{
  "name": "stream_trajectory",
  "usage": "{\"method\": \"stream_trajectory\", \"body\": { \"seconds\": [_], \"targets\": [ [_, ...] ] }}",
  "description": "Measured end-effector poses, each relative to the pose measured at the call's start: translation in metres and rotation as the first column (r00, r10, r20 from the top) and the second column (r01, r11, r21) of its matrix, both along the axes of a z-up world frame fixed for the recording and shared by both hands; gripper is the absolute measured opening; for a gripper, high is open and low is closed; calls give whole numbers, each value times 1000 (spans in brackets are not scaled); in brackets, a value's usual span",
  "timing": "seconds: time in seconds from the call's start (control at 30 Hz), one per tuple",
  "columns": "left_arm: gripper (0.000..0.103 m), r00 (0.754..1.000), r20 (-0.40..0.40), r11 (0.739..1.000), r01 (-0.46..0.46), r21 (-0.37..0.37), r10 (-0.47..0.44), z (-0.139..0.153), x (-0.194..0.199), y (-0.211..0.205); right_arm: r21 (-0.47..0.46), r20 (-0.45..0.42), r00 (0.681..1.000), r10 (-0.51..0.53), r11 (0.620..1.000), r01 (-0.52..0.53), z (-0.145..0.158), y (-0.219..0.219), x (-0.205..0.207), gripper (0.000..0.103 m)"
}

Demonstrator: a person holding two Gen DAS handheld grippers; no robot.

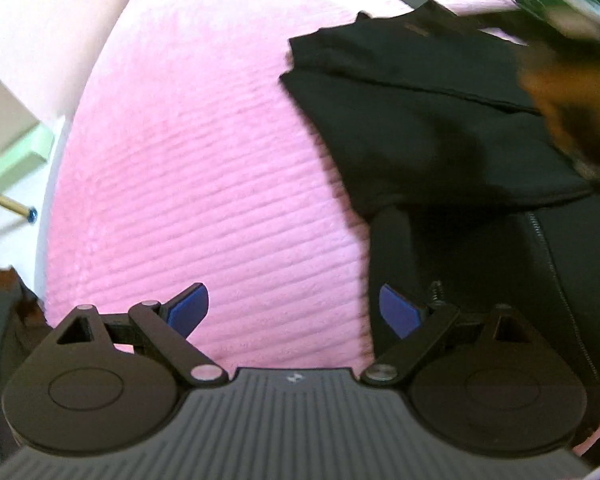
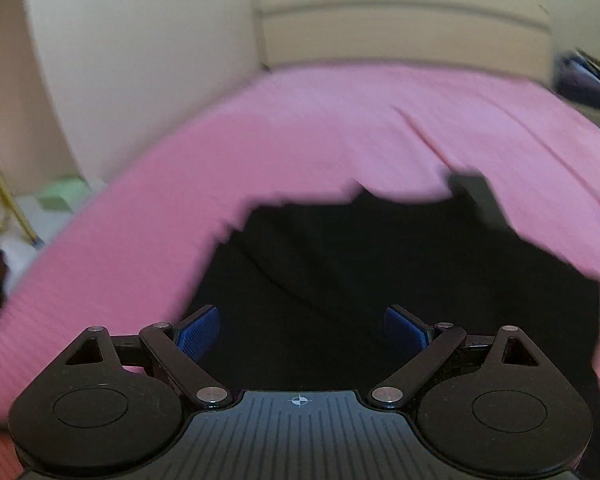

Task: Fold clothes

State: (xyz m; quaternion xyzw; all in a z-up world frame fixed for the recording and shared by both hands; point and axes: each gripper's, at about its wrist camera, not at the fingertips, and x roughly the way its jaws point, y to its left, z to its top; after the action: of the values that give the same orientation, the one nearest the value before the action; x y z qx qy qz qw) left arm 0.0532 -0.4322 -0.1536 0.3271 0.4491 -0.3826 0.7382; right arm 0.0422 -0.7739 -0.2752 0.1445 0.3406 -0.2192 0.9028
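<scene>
Both jaws gape empty: the black garment lies ahead-right of the left gripper, directly under the right gripper.

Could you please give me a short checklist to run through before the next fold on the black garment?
1. Left claw open and empty: ok.
2. Right claw open and empty: ok.
3. Black garment lying on the pink bedspread, not hanging off: ok in these views.
4. Garment smooth and flat: not ok, one layer is already folded over and the edges look uneven.
5. Zipper fully closed: cannot tell.
6. Right claw over the garment: ok, fabric lies between its fingers' line of sight.
</scene>
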Motion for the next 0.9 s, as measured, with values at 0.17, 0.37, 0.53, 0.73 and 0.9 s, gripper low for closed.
{"method": "stream_trajectory", "body": {
  "seconds": [0.17, 0.37, 0.53, 0.73, 0.9],
  "targets": [
    [90, 997, 15, 996, 76, -56, -75, -7, 11, -27, -5, -113, 972, -205, 979, 206, -12, -46, -77, 92],
    [90, 966, 70, 963, 253, -88, -247, -15, -2, -92, -18, -138, 921, -365, 931, 366, -7, -102, -153, 92],
    [90, 934, 89, 929, 356, -104, -347, -23, -25, -138, -4, -128, 925, -358, 933, 361, -6, -145, -169, 92],
    [90, 918, 74, 913, 395, -103, -389, -30, -59, -171, 185, -109, 929, -353, 911, 368, -43, -179, -161, 64],
    [90, 909, 61, 905, 417, -86, -413, -36, -84, -186, 263, -205, 910, -361, 875, 406, -69, -203, -173, 9]
  ]
}}
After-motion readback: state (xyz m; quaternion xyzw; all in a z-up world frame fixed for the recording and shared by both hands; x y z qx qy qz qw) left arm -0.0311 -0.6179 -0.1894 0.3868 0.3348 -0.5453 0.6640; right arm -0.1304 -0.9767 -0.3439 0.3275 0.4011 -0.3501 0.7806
